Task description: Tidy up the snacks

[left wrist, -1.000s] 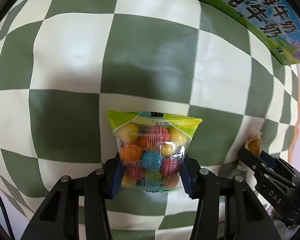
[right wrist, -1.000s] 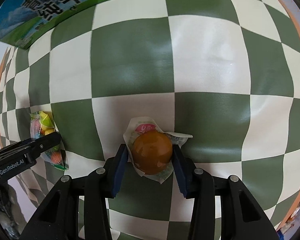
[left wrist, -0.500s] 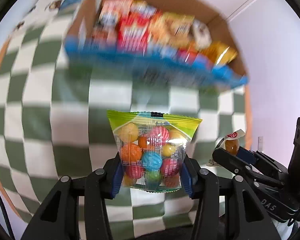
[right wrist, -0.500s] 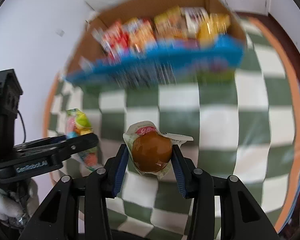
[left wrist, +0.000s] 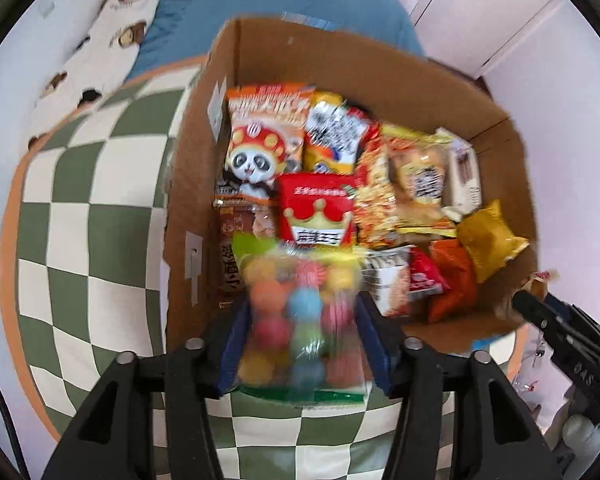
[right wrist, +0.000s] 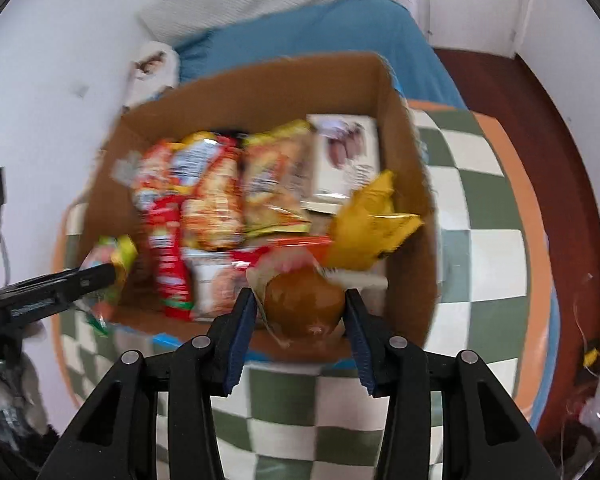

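Hovering over the cardboard box, I have a snack between the fingers of each tool, and both pairs of jaws are opening right now. My left gripper has the clear bag of coloured candy balls between its blue pads; the bag is blurred and sits low between the fingers, its green bottom edge hanging below them over the green-and-white checkered cloth, just at the near wall of the box. I cannot tell whether the pads press on it at all. My right gripper frames the round brown jelly cup with its crinkled white wrapper; the cup sits between the pads, above the near edge of the box, and a slight gap seems to show on the left side, though blur keeps me from being sure. The box is packed with packets: a panda-print pack at the far left, a red pack with a gold crown in the middle, a yellow pouch at the right and a white carton at the far right corner. From the right camera my left tool shows at the box's left wall with the candy bag beside it. Behind the box lie a blue blanket and a white pillow with brown prints.
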The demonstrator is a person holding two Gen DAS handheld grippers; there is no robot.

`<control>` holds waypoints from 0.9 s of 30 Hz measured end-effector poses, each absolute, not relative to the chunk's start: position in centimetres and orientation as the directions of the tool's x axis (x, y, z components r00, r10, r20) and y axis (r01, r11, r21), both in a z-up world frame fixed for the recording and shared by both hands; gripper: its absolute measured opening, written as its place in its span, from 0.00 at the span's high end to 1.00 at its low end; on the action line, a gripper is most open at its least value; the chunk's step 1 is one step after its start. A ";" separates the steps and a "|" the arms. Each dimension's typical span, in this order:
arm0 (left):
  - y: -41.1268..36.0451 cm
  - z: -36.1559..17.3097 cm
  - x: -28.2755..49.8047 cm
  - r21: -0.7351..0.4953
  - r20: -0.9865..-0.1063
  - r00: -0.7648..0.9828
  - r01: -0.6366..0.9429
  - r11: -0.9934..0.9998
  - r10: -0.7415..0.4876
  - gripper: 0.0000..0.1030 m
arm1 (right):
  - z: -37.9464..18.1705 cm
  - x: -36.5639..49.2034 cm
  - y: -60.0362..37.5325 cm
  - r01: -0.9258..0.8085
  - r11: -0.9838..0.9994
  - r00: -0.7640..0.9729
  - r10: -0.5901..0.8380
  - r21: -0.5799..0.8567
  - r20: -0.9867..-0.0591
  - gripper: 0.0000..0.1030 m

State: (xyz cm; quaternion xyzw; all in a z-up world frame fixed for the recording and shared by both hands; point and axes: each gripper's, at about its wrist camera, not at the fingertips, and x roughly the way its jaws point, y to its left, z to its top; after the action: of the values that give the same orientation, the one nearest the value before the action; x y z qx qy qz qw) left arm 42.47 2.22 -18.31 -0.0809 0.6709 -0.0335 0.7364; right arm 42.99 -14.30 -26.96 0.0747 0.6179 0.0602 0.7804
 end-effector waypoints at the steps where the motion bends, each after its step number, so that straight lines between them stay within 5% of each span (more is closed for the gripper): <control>1: 2.3 -18.7 42.7 -0.162 -0.984 0.082 -0.061 0.985 -0.157 0.31 | -27.6 43.4 -14.6 0.013 0.983 0.218 0.174 0.181 -0.960 0.31; 3: 2.5 -18.7 43.0 -0.144 -0.987 0.081 -0.069 0.987 -0.139 0.17 | -28.2 43.6 -15.1 0.033 0.986 0.216 0.155 0.166 -0.964 0.08; 19: 0.7 -18.1 41.2 -0.060 -0.983 0.176 -0.048 0.997 -0.050 0.01 | -28.3 43.1 -13.5 0.012 0.996 0.251 0.078 0.084 -0.965 0.05; 27: 0.3 -14.3 39.3 -0.074 -0.960 0.272 -0.051 0.996 -0.058 0.01 | -25.1 41.4 -12.8 -0.010 0.997 0.335 0.070 0.071 -0.940 0.05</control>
State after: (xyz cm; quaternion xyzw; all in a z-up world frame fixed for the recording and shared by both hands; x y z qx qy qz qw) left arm 39.28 0.31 -14.30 -0.0449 0.6032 -0.0021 0.7963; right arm 41.38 -12.82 -25.07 0.0264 0.5762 0.0245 0.8165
